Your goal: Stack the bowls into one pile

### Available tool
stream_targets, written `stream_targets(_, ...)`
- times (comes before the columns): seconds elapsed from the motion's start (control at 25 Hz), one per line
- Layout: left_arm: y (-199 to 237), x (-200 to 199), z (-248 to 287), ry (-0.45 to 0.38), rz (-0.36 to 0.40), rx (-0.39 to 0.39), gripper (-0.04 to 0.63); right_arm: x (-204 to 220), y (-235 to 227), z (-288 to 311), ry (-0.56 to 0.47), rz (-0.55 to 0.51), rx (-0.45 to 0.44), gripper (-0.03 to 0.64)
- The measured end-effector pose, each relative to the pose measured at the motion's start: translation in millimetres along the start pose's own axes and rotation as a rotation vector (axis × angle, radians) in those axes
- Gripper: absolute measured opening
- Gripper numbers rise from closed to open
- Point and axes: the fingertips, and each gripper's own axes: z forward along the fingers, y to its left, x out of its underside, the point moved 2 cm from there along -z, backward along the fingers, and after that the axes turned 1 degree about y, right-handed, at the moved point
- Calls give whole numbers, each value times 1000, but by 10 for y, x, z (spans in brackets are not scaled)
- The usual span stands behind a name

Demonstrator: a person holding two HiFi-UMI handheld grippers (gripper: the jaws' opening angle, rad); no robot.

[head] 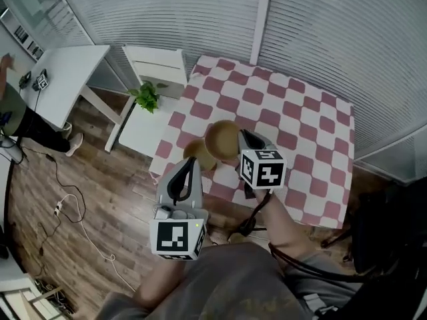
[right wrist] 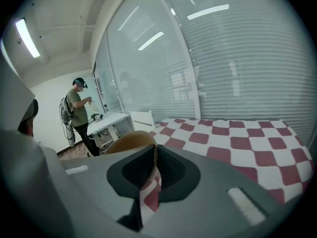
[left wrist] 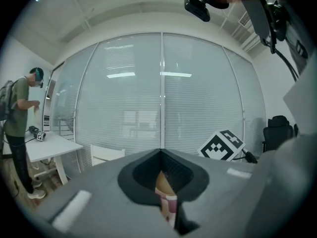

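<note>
Two tan wooden bowls hang side by side over the near left part of the red-and-white checked table [head: 300,132]. My right gripper [head: 240,140] is shut on the rim of the larger bowl [head: 223,139]; that rim shows as a tan arc [right wrist: 130,140] pinched between the jaws of the right gripper [right wrist: 154,150]. My left gripper [head: 193,163] is shut on the smaller bowl [head: 200,155], which sits lower and to the left, near the table's edge. In the left gripper view only a tan sliver of this bowl [left wrist: 163,183] shows between the closed jaws.
A white side table with a potted plant [head: 146,97] stands left of the checked table. Further left is a white desk [head: 63,79] with a person [head: 15,115] beside it. Cables [head: 67,205] lie on the wooden floor. A black chair [head: 390,225] is at the right.
</note>
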Motion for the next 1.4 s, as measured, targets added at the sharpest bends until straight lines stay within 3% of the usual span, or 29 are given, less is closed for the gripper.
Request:
stream_targets(0.2,552,-64,-223,-16,-18,-69,0,-80,621,267,10,-51,-54,44)
stream_targets(0.44,868,21,-356,-10,-55,-94,0,14,907,403,49,-75,-60,44)
stream_targets(1.04,927,507,-246,112,-91,-59,0,783,695,643,183,-13,-2,44)
stream_targets(1.4,933,718,-144,160,-105,-23,0,790,644,727,163,-56,39,51)
